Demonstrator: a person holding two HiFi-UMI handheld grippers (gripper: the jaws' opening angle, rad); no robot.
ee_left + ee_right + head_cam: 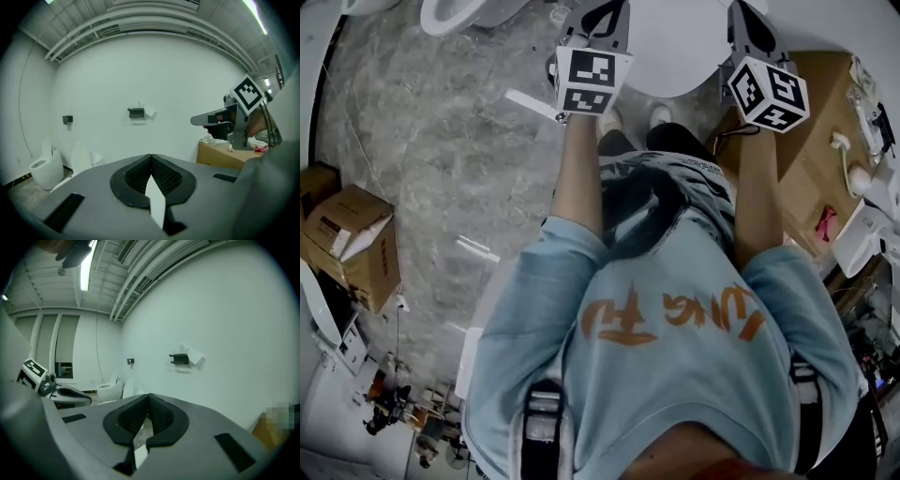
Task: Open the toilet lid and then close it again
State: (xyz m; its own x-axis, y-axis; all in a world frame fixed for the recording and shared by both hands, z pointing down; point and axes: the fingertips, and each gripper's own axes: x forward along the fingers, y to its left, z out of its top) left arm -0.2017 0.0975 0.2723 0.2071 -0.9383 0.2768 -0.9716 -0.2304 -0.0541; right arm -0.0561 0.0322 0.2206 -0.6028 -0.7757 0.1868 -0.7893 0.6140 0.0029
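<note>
Now we flank the toilet lid [675,56], its length running away from us: left gripper [602,21] by its left edge, right gripper [748,23] by its right, both pinched shut, empty.

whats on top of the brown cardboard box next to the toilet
A white cable with a plug lies on the cardboard box, and a small pink thing sits near its edge. The person's right arm covers the box's left side, so anything there is hidden.
</note>
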